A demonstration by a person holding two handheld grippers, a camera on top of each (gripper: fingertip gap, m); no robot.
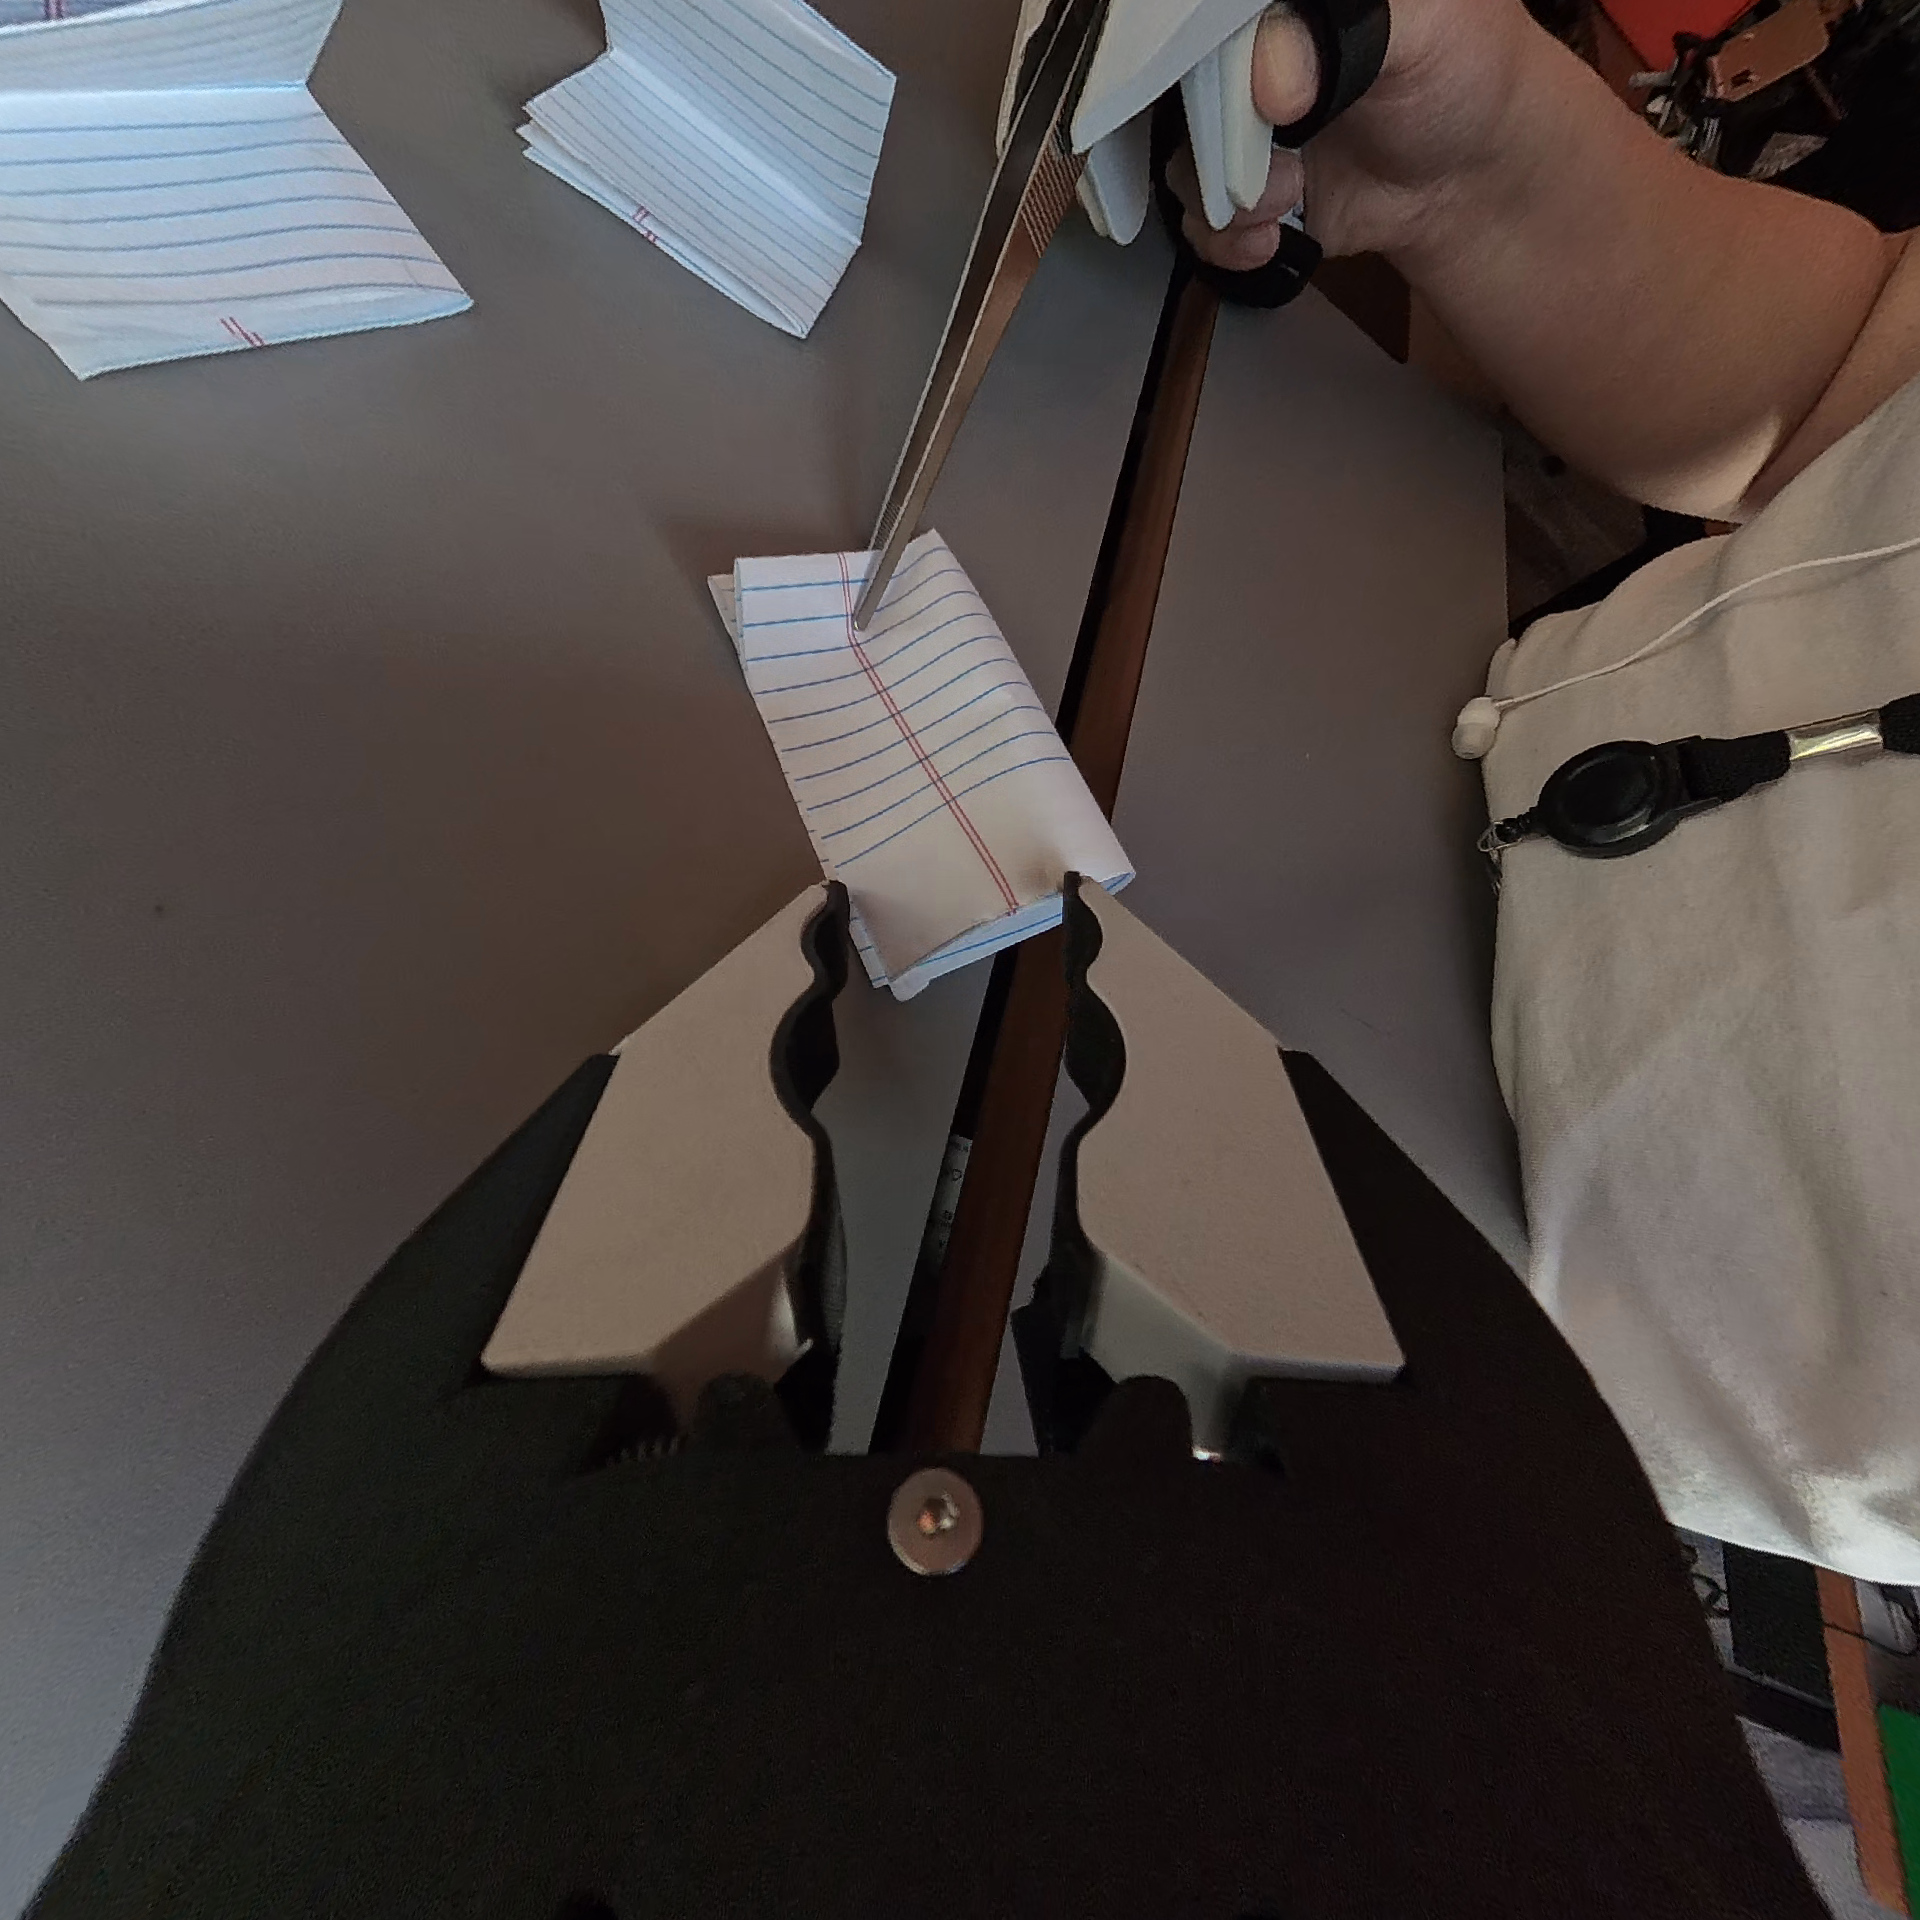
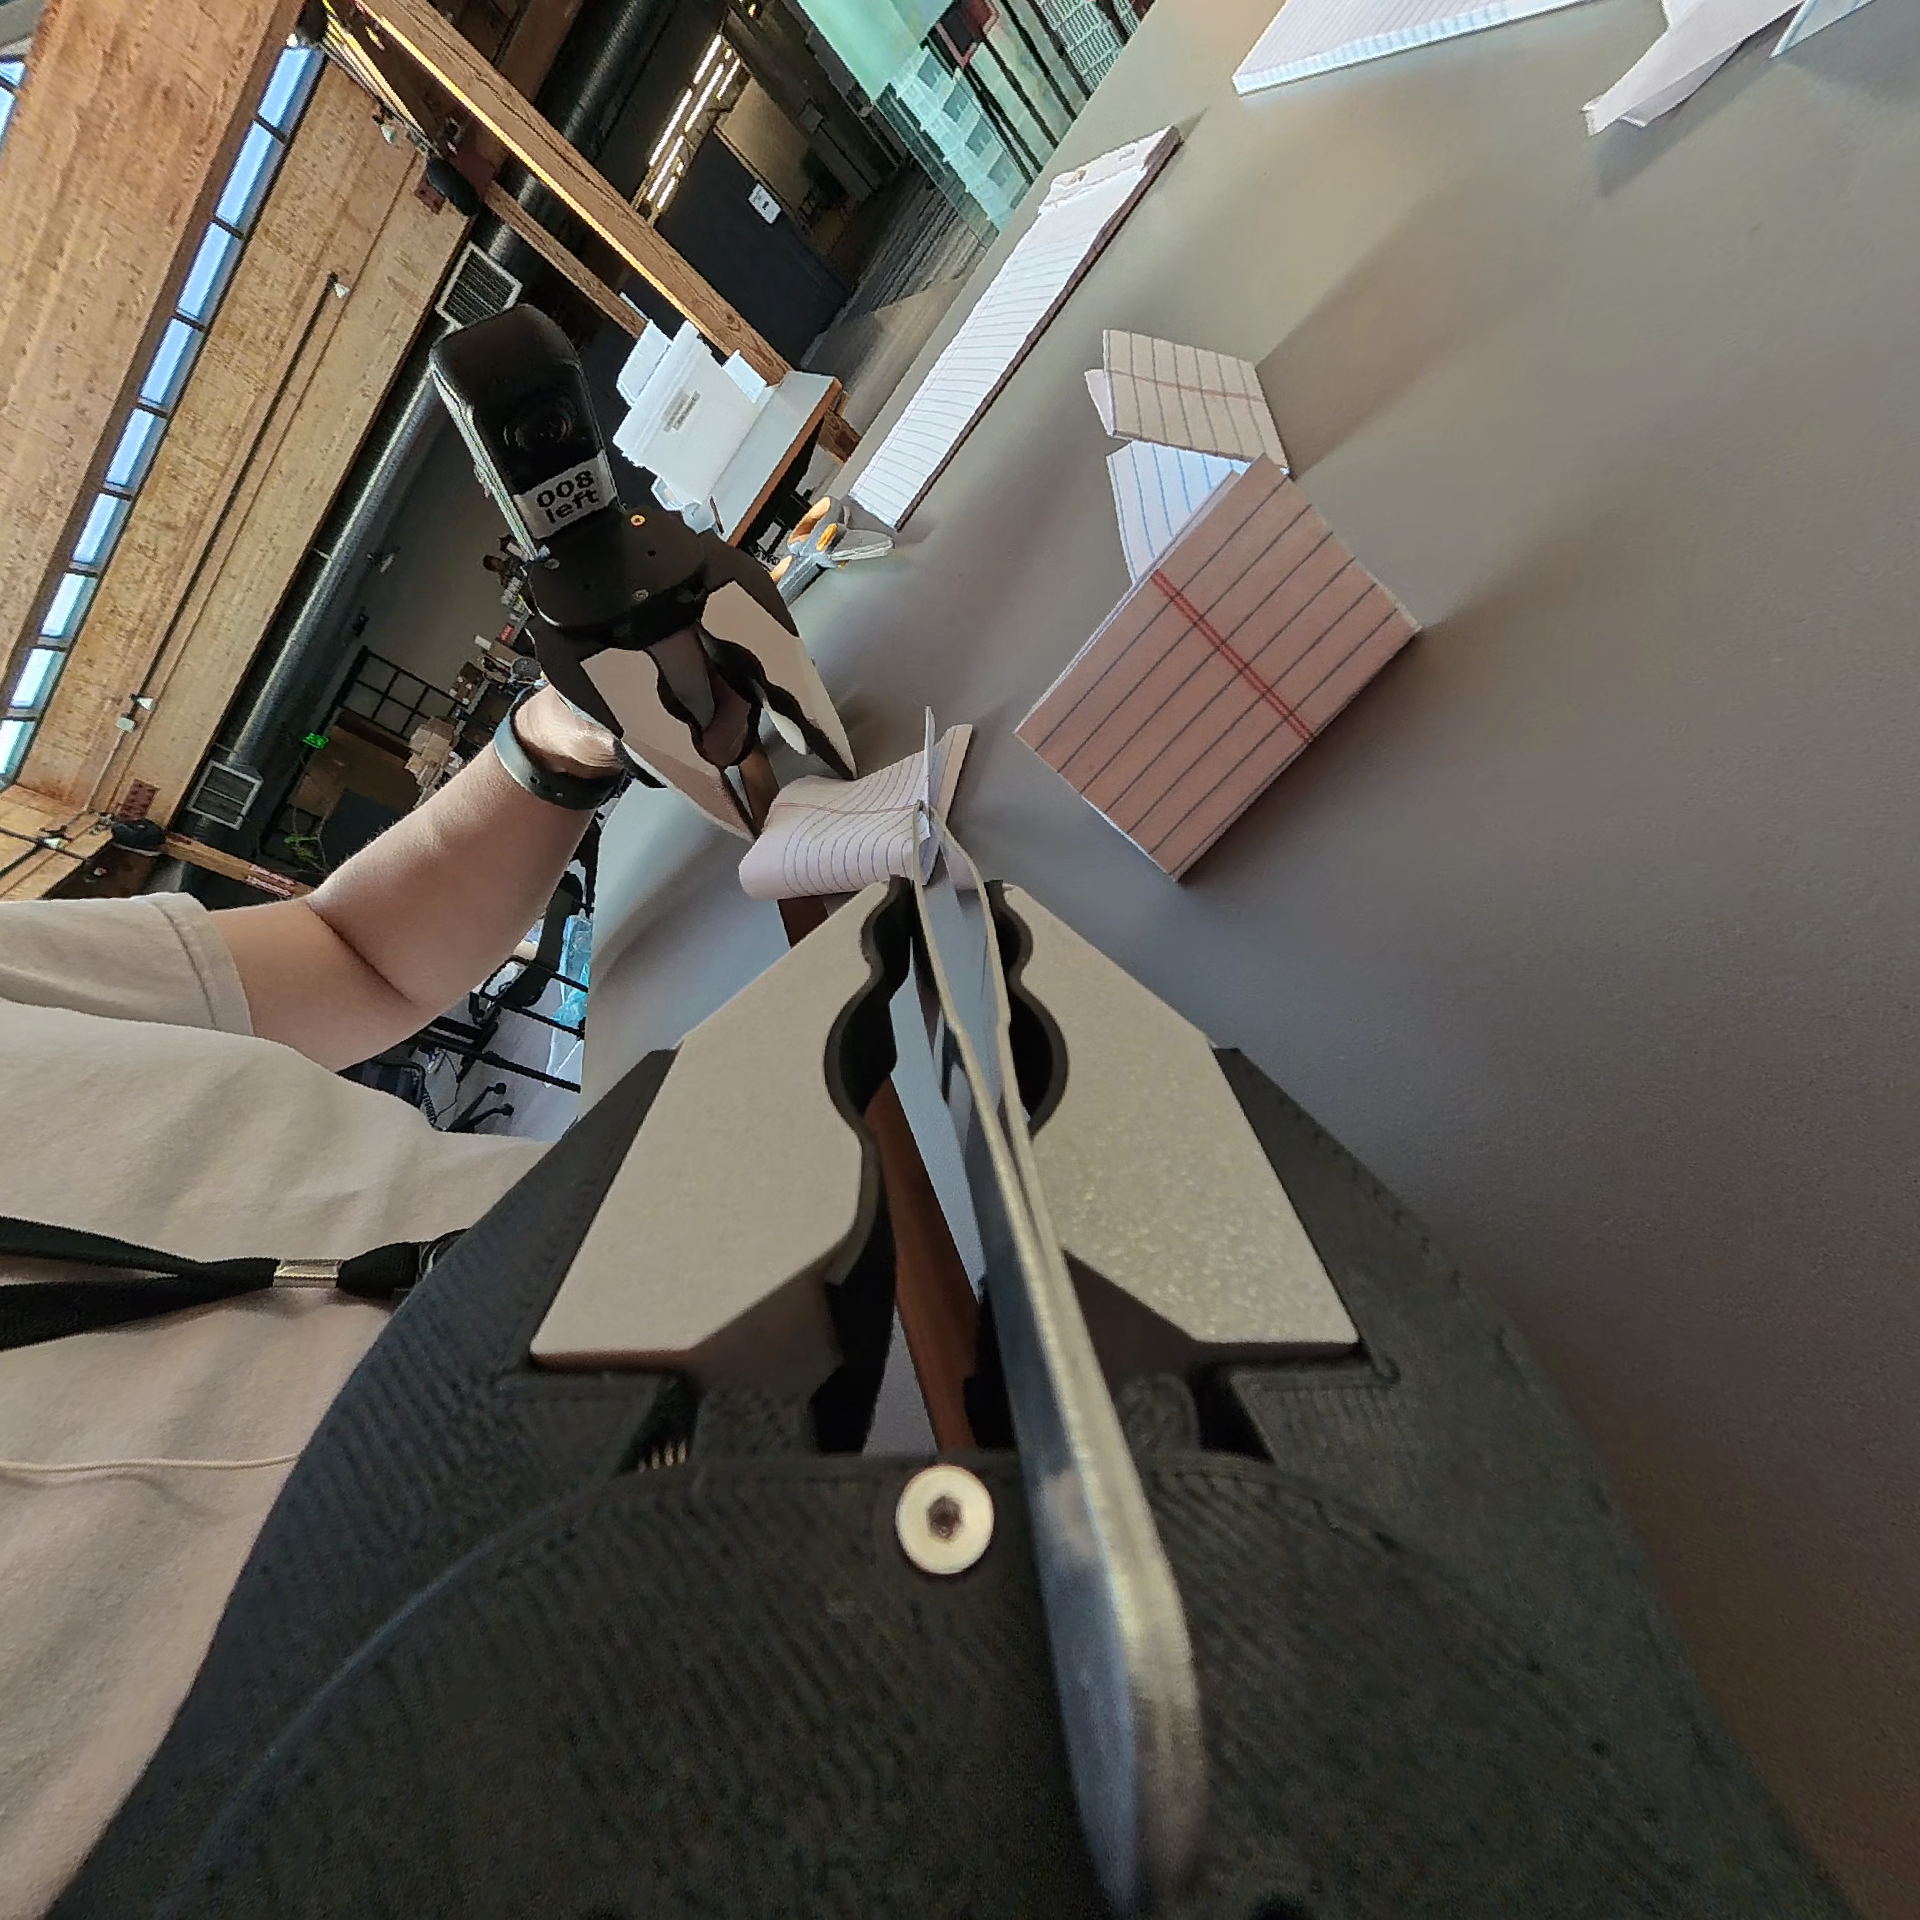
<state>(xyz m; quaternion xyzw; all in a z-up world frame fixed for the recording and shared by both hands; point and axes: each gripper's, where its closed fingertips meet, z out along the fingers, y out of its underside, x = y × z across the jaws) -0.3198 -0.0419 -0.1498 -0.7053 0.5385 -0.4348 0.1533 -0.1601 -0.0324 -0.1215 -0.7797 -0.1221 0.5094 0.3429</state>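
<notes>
Left wrist view: the left gripper (image 1: 948, 894) stands with its jaws parted, one fingertip on each side of the near end of a small folded packet of lined paper (image 1: 914, 748). The packet lies on the grey counter (image 1: 364, 675), close to the counter's right edge. Whether the fingertips touch the paper or only flank it cannot be told from this angle. The tips of long metal tweezers (image 1: 966, 343) press on the far end of the packet, on its red margin line. Farther off, the right gripper (image 1: 1164, 135) carries the tweezers, with a hand (image 1: 1455, 135) behind it. Two larger folded lined sheets (image 1: 717, 156) lie at the far left of the counter. A person's light shirt with a black badge reel (image 1: 1610, 795) fills the right side.

Right wrist view: the right gripper (image 2: 940, 899) has its jaws closed on the tweezers (image 2: 1029, 1247), whose tips meet the folded packet (image 2: 852, 831) just ahead. The left gripper (image 2: 800, 800) stands at the packet's far side, jaws apart. A thick folded lined stack (image 2: 1216, 675) lies to the right, with a writing pad (image 2: 997, 343) beyond it.
</notes>
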